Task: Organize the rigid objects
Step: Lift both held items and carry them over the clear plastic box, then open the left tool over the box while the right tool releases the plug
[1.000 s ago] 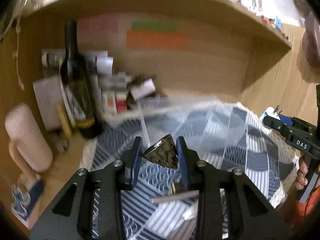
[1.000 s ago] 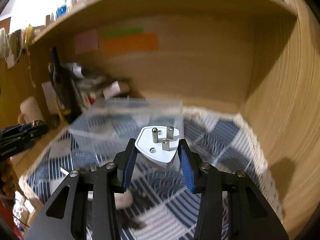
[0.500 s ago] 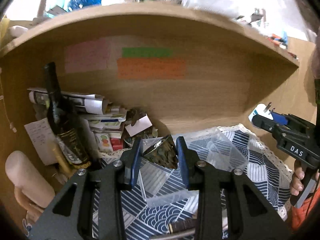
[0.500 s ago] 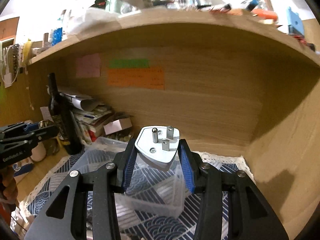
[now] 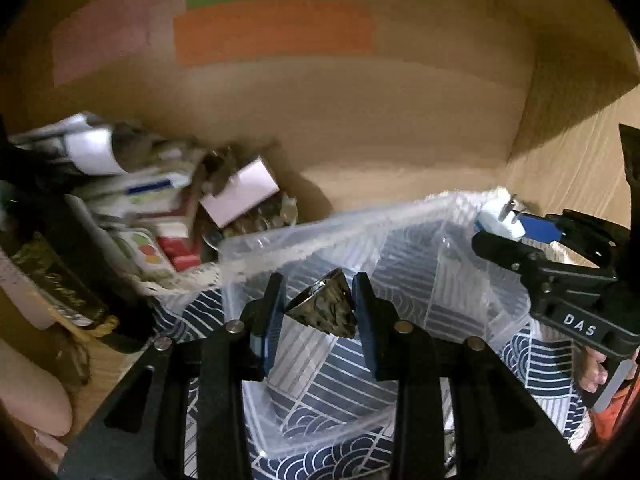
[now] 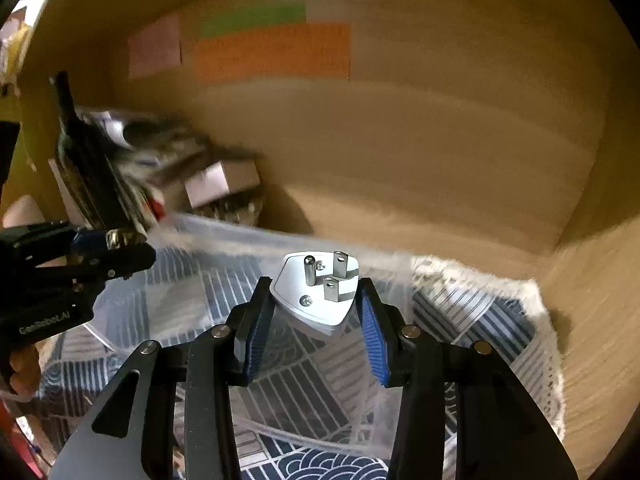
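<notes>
Left wrist view: left gripper [image 5: 318, 312] clamped on a small dark metal cup [image 5: 325, 309], held tilted above the clear plastic box [image 5: 400, 236]. Compared with half a second ago, the camera has dropped and moved closer; the upper shelf edge has left the picture and the box now fills the lower middle. Box contents: nothing can be made out inside, only the blue-and-white patterned cloth [image 5: 548, 364] showing through its walls. Right gripper [image 5: 500, 222] enters from the right, over the box's far right corner. Left of the box: a dark bottle [image 5: 60, 280] and a blurred pile of papers and cartons [image 5: 160, 208]. Right wrist view: right gripper [image 6: 316, 308] clamped on a white plug adapter [image 6: 316, 296], three prongs facing the camera, above the same box [image 6: 240, 240]; left gripper [image 6: 120, 248] at left edge, carrying the cup [image 6: 116, 238].
</notes>
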Demonstrator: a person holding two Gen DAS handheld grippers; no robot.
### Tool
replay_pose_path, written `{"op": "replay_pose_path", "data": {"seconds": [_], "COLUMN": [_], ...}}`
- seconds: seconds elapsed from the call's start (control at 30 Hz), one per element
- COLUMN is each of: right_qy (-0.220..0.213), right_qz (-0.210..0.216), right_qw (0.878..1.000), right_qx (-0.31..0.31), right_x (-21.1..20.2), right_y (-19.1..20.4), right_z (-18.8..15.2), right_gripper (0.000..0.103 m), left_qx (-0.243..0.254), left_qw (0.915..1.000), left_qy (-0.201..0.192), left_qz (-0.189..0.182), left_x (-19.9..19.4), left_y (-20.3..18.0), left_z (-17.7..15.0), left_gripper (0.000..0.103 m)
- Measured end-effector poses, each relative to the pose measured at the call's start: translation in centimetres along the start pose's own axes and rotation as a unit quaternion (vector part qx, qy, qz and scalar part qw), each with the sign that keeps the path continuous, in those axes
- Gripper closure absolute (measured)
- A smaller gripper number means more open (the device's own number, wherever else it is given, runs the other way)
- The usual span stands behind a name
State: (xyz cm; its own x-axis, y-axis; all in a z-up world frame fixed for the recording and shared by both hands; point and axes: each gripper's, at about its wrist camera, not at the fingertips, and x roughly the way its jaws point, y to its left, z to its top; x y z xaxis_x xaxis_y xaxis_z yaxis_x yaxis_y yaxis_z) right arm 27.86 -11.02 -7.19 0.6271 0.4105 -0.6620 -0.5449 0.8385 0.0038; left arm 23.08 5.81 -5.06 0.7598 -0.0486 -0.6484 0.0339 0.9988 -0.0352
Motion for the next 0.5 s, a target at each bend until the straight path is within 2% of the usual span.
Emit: {"op": "replay_pose_path", "data": {"seconds": [0.27, 0.3, 0.4, 0.47, 0.5], "right_qy": [0.059, 0.061, 0.062, 0.061, 0.061], "right_qz": [0.0, 0.001, -0.002, -0.006, -0.008], "right_qw": [0.998, 0.998, 0.998, 0.998, 0.998], "right_qx": [-0.01, -0.009, -0.009, -0.012, -0.014], "right_x": [3.2, 3.4, 3.5, 3.5, 3.4], "right_y": [-0.4, -0.5, -0.4, -0.3, -0.2], "right_z": [-1.2, -1.3, -1.5, -1.7, -1.7], "right_gripper": [0.064, 0.064, 0.064, 0.064, 0.062], "left_qx": [0.032, 0.034, 0.034, 0.03, 0.027], "left_qw": [0.9987, 0.998, 0.9975, 0.9973, 0.9974], "left_qy": [0.038, 0.053, 0.061, 0.067, 0.067], "left_qz": [0.006, 0.004, -0.001, -0.003, -0.004], "left_x": [3.3, 3.5, 3.8, 4.0, 3.9], "left_y": [-1.6, -1.6, -1.8, -1.6, -1.5], "left_z": [-1.0, -1.1, -1.0, -0.9, -0.9], "left_gripper": [0.069, 0.069, 0.069, 0.066, 0.061]}}
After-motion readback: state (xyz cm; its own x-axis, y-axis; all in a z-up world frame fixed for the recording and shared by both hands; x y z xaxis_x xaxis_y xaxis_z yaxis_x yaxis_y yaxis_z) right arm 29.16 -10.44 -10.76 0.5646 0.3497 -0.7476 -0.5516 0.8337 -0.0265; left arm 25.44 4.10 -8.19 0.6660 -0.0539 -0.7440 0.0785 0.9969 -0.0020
